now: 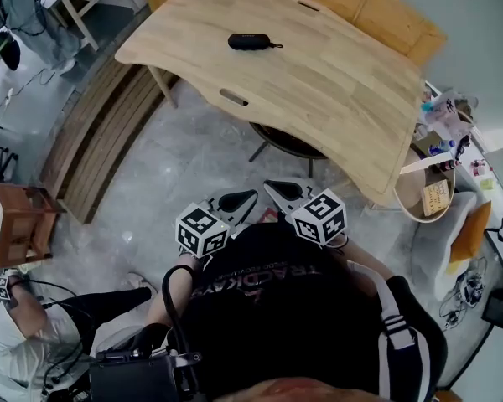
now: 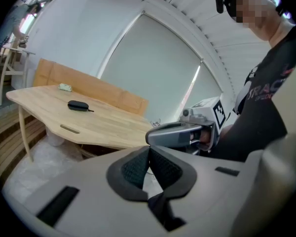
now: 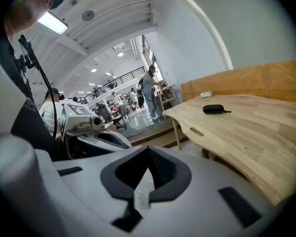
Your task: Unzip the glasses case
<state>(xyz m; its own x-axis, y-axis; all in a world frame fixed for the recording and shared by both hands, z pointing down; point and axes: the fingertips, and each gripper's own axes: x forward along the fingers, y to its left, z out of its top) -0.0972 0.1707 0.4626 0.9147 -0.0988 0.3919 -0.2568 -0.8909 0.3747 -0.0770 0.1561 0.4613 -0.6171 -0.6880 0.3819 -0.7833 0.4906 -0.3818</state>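
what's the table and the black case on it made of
Table: light wood, matte, with visible grain and plank seams. Case: black and dull, no glare, so probably fabric-covered or soft plastic; too small to tell which.

Black glasses case (image 1: 250,42); pale, wood-grained table (image 1: 318,90).
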